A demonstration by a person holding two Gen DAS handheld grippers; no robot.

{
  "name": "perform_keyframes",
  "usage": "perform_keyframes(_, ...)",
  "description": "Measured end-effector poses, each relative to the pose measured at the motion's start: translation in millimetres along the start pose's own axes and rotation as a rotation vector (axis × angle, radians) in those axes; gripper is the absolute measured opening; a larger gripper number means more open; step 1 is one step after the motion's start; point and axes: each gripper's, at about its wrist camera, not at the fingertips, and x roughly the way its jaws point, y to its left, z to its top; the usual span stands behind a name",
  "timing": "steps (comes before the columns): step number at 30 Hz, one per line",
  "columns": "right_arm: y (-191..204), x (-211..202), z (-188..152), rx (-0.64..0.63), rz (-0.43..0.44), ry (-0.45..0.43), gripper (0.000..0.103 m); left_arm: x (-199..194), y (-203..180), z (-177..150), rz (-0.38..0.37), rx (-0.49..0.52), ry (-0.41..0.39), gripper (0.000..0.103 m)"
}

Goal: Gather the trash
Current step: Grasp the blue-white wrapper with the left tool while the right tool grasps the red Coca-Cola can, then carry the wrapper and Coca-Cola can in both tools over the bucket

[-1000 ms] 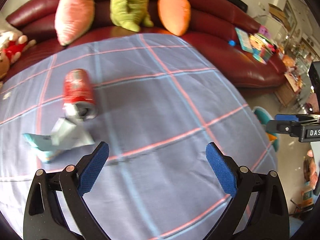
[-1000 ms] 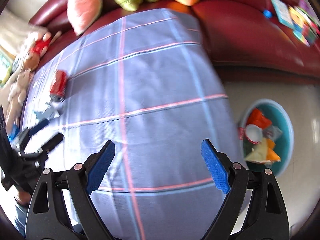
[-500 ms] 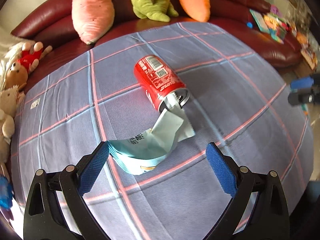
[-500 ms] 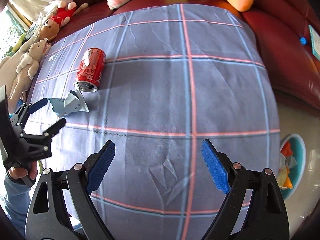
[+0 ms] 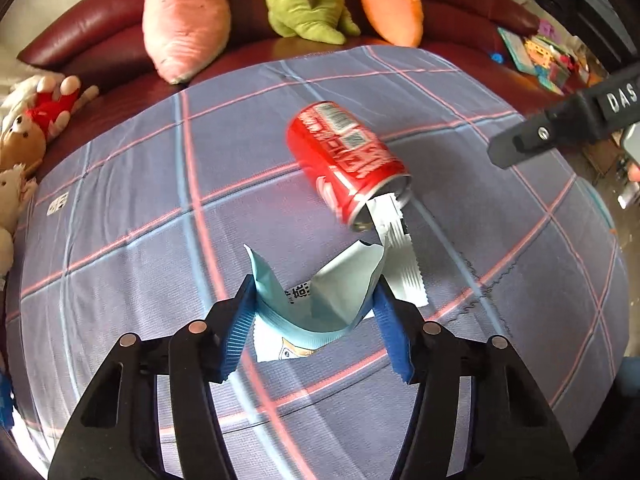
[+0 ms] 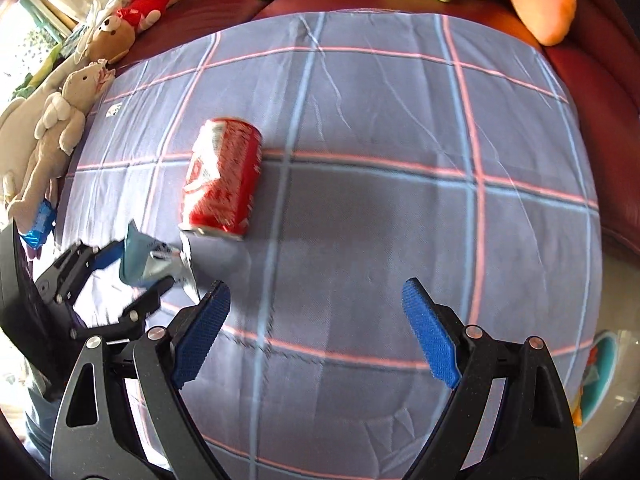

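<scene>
The left hand-held gripper (image 5: 314,320), its jaws just closing, pinches the crumpled pale-blue foil wrapper (image 5: 320,300) on the checked-cloth desk (image 5: 120,240). Flimsy foil may slip; its tail touches the red drink can (image 5: 344,160). The right hand-held gripper (image 6: 316,334) gapes empty.

I'm seeing a purple-grey checked cloth (image 5: 120,240) lying over the table w/ pink & blue lines. Behind it a dark red sofa (image 5: 80,44) is holding a pink plush (image 5: 184,20), green plush (image 5: 304,0) & carrot plush (image 5: 392,4); teddy bears (image 6: 72,92) are sitting at the side.
</scene>
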Motion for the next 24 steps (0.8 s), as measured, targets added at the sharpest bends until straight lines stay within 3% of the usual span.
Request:
perform_keyframes(6,29.5,15.4,37.6,-0.023,0.073,-0.001,0.084,-7.8,37.9,-7.3,0.047,-0.144,-0.001,0.059)
perform_keyframes(12,47.8,47.0,55.7,-0.03,0.124,0.022,0.083,-9.8,48.6,-13.4,0.067,-0.196,-0.004,0.063)
perform_keyframes(15,48.2,61.5,59.7,-0.006,0.182,0.043,0.071,-7.8,46.8,-13.1,0.071,-0.205,-0.003,0.063)
perform_keyframes(16,47.4,66.7,60.6,0.008,0.213,0.053,0.06,-6.1,46.4,-12.8,0.068,-0.21,0.0,0.063)
perform_keyframes(17,46.6,72.0,60.7,0.019,0.237,0.066,0.059,-5.0,44.8,-13.1,0.07,-0.212,0.001,0.063)
perform_keyframes(21,45.4,70.2,55.2,0.018,0.255,0.048,0.058,-5.6,40.8,-15.0,0.079,-0.212,-0.005,0.056)
perform_keyframes(24,35.7,54.7,50.5,0.02,0.257,0.014,0.058,-9.4,35.8,-13.2,0.069,-0.23,-0.006,0.041)
